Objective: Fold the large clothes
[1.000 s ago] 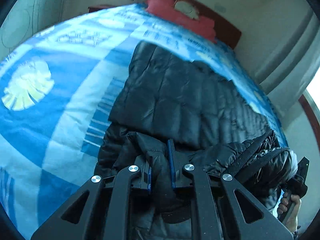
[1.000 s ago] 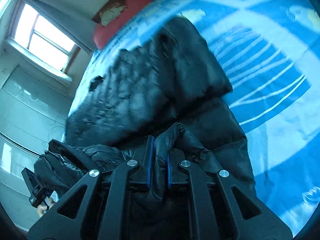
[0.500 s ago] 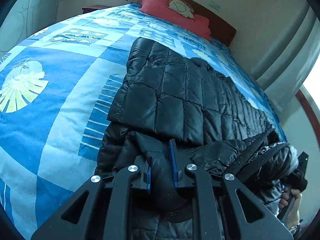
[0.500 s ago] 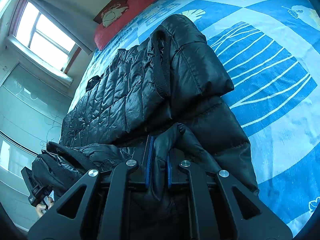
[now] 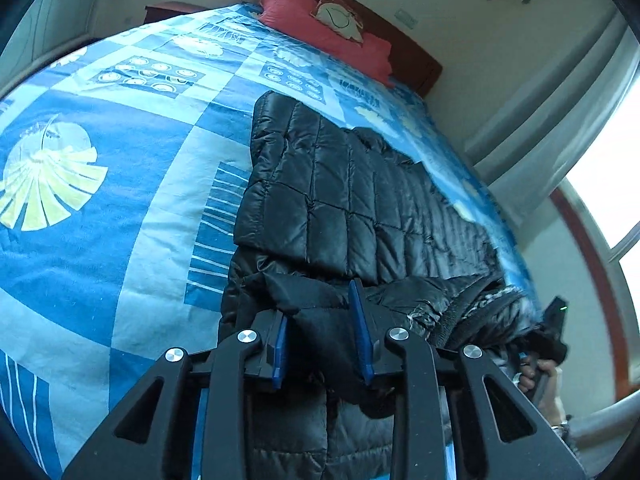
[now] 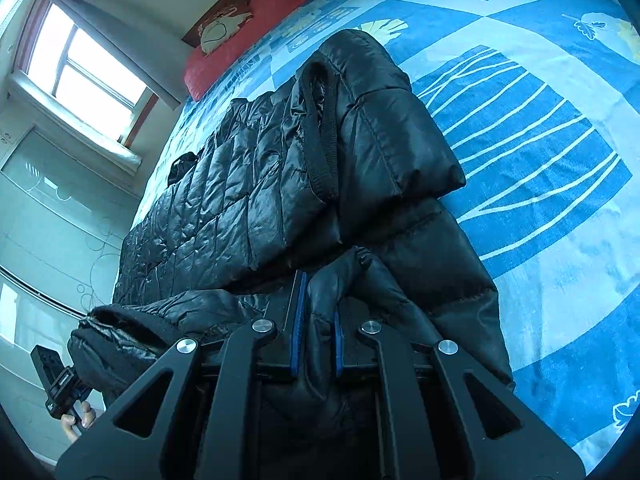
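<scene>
Fabric fills both of your claws. Your right claw (image 6: pixel 316 320) is clamped narrow on a pinched ridge of the black puffer jacket (image 6: pixel 256 200), the blue pads pressing it from both sides. Your left claw (image 5: pixel 320 344) is opening: its jaws stand apart, a fold of the jacket's hem lies between them, and the left pad sits clear of the cloth. The jacket lies lengthwise on the bed (image 5: pixel 120 208), its near end bunched at the foot edge where you hold it, and runs along the window-side edge toward the headboard. A folded sleeve lies on top. The blue patterned bedspread is bare on the other side. A red pillow (image 5: pixel 320 28) rests at the head edge.
</scene>
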`<state>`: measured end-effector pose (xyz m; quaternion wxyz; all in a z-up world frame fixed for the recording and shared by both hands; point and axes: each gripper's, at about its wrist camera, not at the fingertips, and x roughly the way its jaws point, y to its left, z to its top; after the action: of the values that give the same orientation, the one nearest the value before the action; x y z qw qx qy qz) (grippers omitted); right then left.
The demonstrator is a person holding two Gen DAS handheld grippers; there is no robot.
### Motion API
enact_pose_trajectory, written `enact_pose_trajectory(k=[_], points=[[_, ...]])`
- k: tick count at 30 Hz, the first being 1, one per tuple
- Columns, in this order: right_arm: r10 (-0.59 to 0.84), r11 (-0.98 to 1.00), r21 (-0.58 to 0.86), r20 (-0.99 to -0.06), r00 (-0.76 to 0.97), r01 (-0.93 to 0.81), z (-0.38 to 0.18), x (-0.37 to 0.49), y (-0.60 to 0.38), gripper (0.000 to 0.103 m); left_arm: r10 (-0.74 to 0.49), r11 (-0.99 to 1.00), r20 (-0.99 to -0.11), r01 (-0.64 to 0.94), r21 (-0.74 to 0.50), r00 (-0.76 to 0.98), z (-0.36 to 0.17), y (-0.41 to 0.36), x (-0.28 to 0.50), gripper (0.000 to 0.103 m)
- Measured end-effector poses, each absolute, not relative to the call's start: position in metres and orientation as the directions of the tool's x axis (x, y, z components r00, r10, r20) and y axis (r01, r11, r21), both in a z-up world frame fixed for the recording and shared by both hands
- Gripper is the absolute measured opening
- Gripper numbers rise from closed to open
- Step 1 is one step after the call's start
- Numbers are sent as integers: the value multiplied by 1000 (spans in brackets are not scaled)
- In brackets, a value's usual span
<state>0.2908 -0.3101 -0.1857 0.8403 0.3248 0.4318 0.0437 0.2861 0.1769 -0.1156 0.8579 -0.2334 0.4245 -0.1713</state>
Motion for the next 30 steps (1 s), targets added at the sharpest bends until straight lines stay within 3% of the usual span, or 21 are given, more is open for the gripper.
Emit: enact_pose_trajectory(k=[13,19,22,24,26,30], points=[[349,784,581,-704,619,218,-182,294,-314,10,-567,787,-614,138,-602,549,-124,203,280,30],[375,784,591,-693,615,188,-169,288,-320,24,-557,787,-626,106,-607,546,-131,200,285,31],[388,787,595,-682,621,162,-160,283,-322,33,-582,761,-613,92,-643,534,-126,198,287,49],[397,787,601,-668,629,141,-153,278,-323,43,-607,728,-588,78,-681,535,-119,198,287,76],[400,789,602,-658,638,125,-146,275,-321,46,-561,747,-584,56,-662,586,-106,198,284,83],[402,799,594,-644,651,96,-136,269,-318,54,-524,785,-586,82,-615,618,-87,194,280,83]])
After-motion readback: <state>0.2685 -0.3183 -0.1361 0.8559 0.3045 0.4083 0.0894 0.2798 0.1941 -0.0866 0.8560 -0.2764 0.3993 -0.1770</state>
